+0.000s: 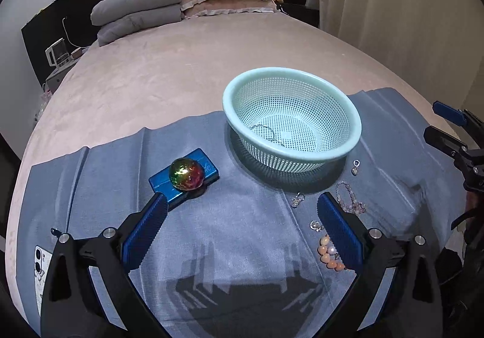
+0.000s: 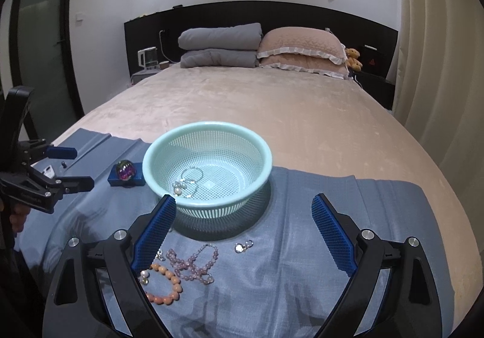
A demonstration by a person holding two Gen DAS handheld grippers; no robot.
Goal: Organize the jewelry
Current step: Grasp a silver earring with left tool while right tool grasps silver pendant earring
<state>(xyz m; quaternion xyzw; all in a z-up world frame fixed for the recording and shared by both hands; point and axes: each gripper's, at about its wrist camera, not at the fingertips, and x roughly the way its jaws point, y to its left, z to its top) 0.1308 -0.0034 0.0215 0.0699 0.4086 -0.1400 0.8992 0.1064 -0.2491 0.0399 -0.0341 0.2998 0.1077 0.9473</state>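
Both jaws gape empty above blue cloth [image 2: 302,247] on pink bed [image 2: 272,111].

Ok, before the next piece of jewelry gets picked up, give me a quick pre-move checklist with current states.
1. Right gripper open, holding nothing: ok.
2. Left gripper open, holding nothing: ok.
3. Basket upright on the blue cloth: ok.
4. Some jewelry already in the basket: ok.
5. Pink bead bracelet and orange bead bracelet apart from each other: cannot tell.
6. All pieces in the basket: not ok; several remain on the cloth.
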